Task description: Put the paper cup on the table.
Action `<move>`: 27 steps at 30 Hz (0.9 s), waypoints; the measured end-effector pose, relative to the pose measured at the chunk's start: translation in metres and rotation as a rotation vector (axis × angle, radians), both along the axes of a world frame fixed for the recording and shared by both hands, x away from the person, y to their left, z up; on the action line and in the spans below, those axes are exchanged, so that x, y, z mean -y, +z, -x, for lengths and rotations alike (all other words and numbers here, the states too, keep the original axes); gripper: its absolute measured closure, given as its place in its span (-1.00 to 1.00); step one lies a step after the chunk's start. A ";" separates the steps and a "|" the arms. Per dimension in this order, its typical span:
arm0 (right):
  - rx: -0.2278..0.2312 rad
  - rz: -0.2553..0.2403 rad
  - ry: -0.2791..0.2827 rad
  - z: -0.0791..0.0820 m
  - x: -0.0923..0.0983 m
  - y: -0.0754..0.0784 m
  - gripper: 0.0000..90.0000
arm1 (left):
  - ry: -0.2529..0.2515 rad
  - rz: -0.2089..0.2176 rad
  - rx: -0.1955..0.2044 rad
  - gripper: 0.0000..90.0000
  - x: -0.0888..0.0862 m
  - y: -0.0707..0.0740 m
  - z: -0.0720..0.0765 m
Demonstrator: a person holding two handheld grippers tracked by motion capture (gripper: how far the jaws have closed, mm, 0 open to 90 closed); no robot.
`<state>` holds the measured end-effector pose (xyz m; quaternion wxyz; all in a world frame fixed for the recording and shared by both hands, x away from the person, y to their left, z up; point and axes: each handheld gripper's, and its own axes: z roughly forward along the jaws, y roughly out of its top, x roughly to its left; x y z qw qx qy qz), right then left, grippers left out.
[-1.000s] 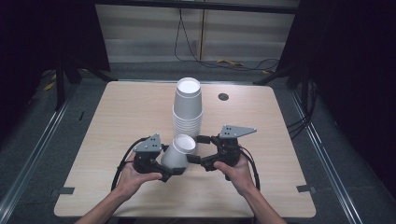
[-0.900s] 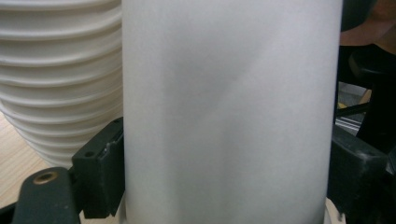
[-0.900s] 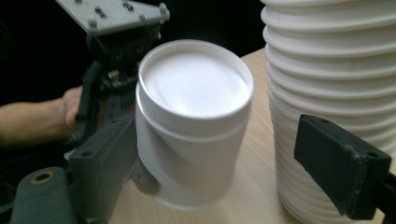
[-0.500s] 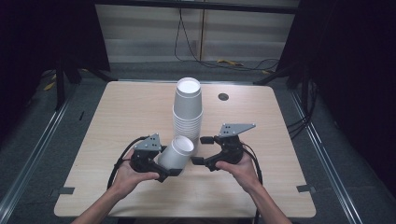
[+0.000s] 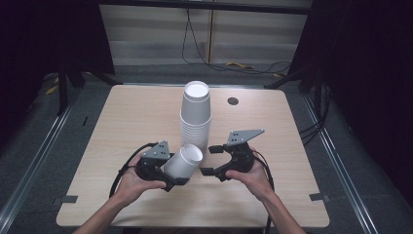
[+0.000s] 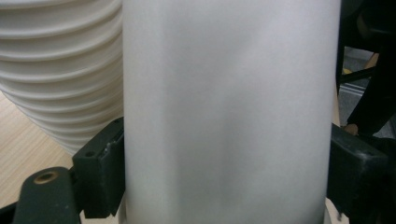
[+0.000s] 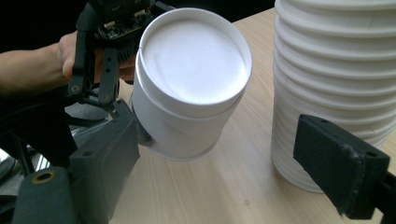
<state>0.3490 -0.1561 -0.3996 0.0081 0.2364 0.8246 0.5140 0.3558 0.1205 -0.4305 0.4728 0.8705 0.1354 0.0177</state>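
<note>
1. One paper cup point(image 5: 184, 162) was found pinched between the jaws of the left gripper point(image 5: 168, 171), tilted, just beside the cup stack point(image 5: 196, 119).
2. The right gripper point(image 5: 210, 159) was held spread, empty, near the cup's rim.
3. Separation appeared done; placement was judged outstanding.

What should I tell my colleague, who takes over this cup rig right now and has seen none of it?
Left tongs: shut on a single white cup, held tilted, its closed end toward the right tongs.
Right tongs: open, empty, just right of that cup, not touching it.
The cup stack stands upside down mid-table, behind both tongs.
Done: one cup is off the stack and in hand.
Left: probably set this cup down or pass it across, then carry on with the stack.
</note>
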 end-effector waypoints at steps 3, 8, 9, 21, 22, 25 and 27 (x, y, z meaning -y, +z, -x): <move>-0.013 0.026 0.018 0.000 0.000 -0.001 -0.69 | -0.003 -0.017 0.007 -0.66 0.000 0.001 -0.001; -0.024 0.048 0.042 0.000 0.002 0.000 -0.69 | 0.003 -0.045 0.006 -0.65 0.000 -0.001 -0.001; -0.026 0.063 0.042 0.000 0.003 0.000 -0.69 | -0.002 -0.055 0.012 -0.65 0.000 -0.001 -0.001; -0.015 0.135 0.067 -0.001 0.002 -0.004 -0.59 | -0.027 -0.122 0.030 -0.64 0.007 0.005 0.005; -0.019 0.140 0.072 -0.001 0.002 -0.004 -0.59 | -0.030 -0.128 0.032 -0.64 0.008 0.005 0.005; -0.014 0.158 0.079 -0.001 0.001 -0.004 -0.57 | -0.037 -0.148 0.034 -0.64 0.009 0.006 0.003; -0.015 0.175 0.083 -0.001 0.001 -0.004 -0.57 | -0.039 -0.161 0.030 -0.64 0.009 0.007 0.002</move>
